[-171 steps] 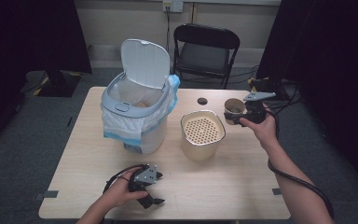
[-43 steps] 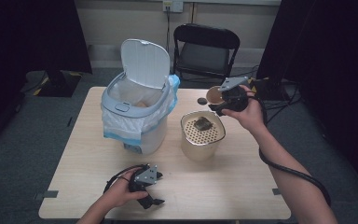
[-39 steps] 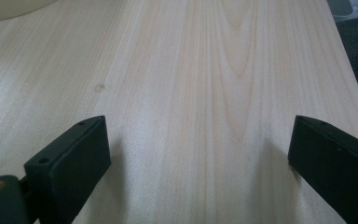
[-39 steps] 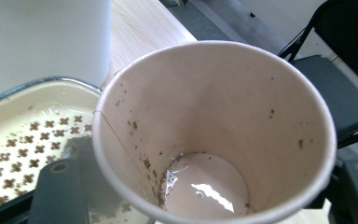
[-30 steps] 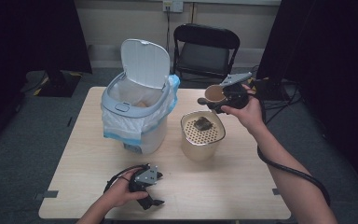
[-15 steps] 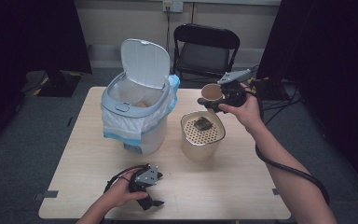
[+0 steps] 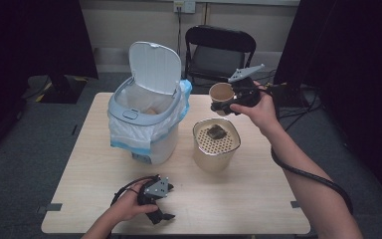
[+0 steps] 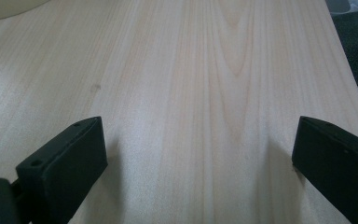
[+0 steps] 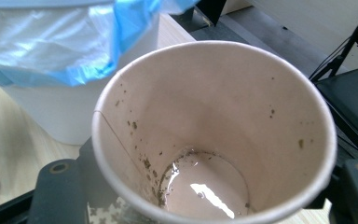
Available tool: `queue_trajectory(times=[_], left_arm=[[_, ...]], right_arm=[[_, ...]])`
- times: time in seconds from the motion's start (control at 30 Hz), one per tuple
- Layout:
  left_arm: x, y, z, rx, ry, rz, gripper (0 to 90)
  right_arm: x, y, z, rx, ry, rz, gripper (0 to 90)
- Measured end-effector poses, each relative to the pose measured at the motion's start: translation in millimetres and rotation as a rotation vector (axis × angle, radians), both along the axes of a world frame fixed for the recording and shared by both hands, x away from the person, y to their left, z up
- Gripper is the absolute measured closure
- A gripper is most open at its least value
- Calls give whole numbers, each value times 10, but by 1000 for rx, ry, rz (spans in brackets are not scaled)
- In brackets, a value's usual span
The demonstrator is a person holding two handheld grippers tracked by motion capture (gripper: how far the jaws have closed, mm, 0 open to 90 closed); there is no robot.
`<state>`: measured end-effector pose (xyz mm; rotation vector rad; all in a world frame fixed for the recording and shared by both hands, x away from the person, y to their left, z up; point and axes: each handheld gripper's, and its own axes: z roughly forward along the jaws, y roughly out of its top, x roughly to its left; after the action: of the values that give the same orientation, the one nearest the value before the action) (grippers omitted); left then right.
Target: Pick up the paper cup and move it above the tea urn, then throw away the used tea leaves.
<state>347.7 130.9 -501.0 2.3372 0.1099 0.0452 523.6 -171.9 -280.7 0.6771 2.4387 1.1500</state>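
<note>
My right gripper (image 7: 224, 101) is shut on a brown paper cup (image 7: 221, 92), held in the air behind the cream strainer pot (image 7: 218, 158) and tipped with its mouth toward the bin. In the right gripper view the cup (image 9: 214, 116) has a wet bottom and dark specks on its wall, with my right gripper (image 9: 209, 189) clamped on its sides. A dark wet lump (image 7: 216, 133) lies on the strainer's perforated top. My left gripper (image 7: 160, 215) rests on the table near the front edge. Its jaws have just been opening, and my left gripper (image 8: 200, 158) has only bare wood between them.
A white bin (image 7: 146, 124) with its lid up and a blue-edged liner stands at the table's back left, close to the cup. A black folding chair (image 7: 221, 47) stands behind the table (image 7: 258, 199). The right gripper's cable hangs along the forearm.
My right hand has lifted the cup a little higher and slightly toward the bin. The left hand and its gripper have stayed in place.
</note>
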Motion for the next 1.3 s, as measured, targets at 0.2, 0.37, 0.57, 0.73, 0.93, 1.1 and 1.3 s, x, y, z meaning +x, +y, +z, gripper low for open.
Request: queue_trajectory(times=[0.2,0.37,0.57,0.73,0.93,1.1,1.3], left_arm=[[0,0,0,-1,0,0,25],[0,0,0,-1,0,0,25],[0,0,0,0,-1,0,25],[0,0,1,0,-1,0,24],[-1,1,0,0,0,0,24],[-1,0,0,0,0,0,24],[-6,-2,-5,-2,16,-1,24]], right_arm=[[3,100,108,5,16,21,266],[10,179,195,4,16,39,266],[4,245,292,12,20,53,266],[3,296,379,17,18,60,266],[7,380,473,25,21,75,266],[-8,441,545,37,11,102,265],[-10,500,588,29,12,109,265]])
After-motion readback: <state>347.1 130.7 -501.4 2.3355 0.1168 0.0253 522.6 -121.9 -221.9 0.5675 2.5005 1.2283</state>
